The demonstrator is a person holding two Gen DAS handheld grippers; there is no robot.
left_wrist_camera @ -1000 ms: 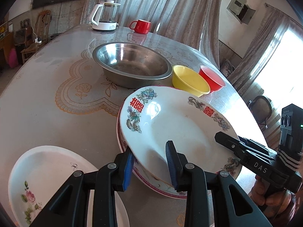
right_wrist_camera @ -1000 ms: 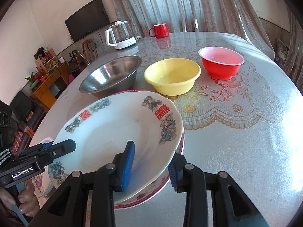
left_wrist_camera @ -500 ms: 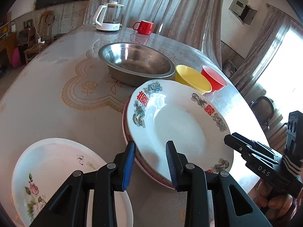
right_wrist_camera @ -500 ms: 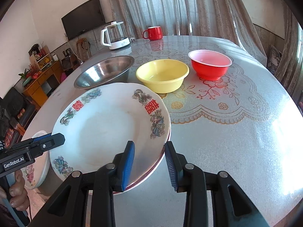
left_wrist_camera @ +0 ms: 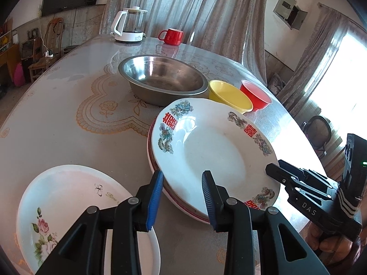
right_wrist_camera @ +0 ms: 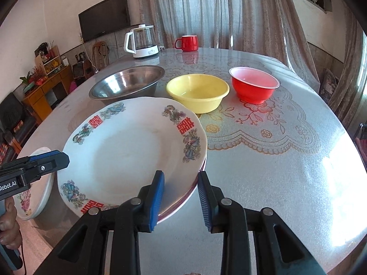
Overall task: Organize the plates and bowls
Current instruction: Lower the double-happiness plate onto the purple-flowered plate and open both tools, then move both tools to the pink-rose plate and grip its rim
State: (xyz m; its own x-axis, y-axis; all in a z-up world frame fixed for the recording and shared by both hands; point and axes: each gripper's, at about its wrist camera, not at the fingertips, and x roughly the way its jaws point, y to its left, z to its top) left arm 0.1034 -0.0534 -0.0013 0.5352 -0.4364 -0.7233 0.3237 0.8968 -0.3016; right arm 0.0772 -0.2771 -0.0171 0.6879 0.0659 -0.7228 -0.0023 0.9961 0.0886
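With both grippers' fingers open, left gripper (left_wrist_camera: 182,192) and right gripper (right_wrist_camera: 180,193) straddle the stacked plates (right_wrist_camera: 128,146) at 6 o'clock on the counter (right_wrist_camera: 275,160); pinching unevenly could slide the top plate.

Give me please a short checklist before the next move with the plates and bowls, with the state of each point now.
1. Left gripper open: ok.
2. Right gripper open: ok.
3. Dragon plate sits on the red-rimmed plate: ok.
4. Both grippers clear of the plate stack: cannot tell, fingers overlap its edge in view.
5. Rose plate still apart, not stacked: not ok.
6. Steel bowl, yellow bowl, red bowl not nested: not ok.
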